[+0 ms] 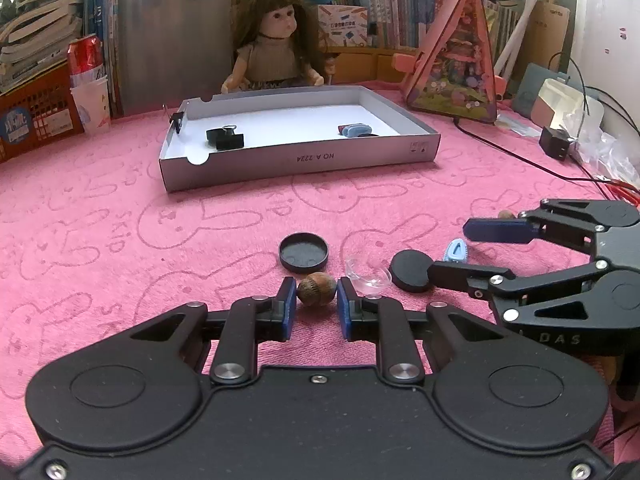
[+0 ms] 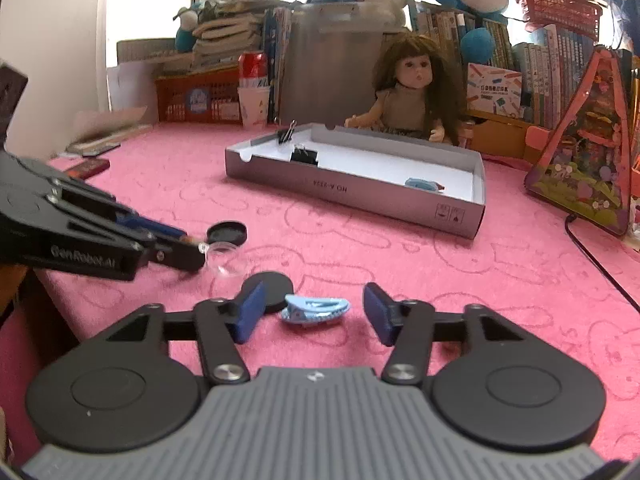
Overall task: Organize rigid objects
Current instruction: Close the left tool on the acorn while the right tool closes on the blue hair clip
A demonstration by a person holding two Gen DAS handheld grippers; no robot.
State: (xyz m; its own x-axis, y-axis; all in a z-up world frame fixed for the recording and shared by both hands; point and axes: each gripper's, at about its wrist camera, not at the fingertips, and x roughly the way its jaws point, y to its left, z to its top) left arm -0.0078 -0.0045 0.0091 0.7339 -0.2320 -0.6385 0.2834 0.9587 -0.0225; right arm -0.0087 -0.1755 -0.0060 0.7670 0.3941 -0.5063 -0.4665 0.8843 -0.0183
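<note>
The grey cardboard tray (image 1: 298, 158) is showing "NO A 2224" upside down on its front wall, though the right wrist view makes those digits too fuzzy to confirm. The left hand-held gripper (image 1: 317, 305) is carrying "GenRobot.AI" along its side, and the right hand-held gripper (image 2: 310, 316) is showing "DAS" on its body. The pink blanket (image 1: 120, 220) covering the table is sporting bunny outlines with "SKID" lettering.

The left hand-held gripper is pointing down at the blanket and pinching a brown walnut (image 1: 316, 289) between its blue pads, still on the surface. The right one is angling down too, jaws standing apart on either side of a light blue hair clip (image 2: 314, 310) without touching it.

Sitting nearby: a black lid (image 1: 304, 251), a black disc (image 1: 412, 271) and a clear little dish (image 1: 368, 276). Black binder clips (image 1: 225, 138) and another blue clip (image 1: 354, 130) are lying in the tray. A doll (image 1: 276, 52), books and plush toys are crowding the back.
</note>
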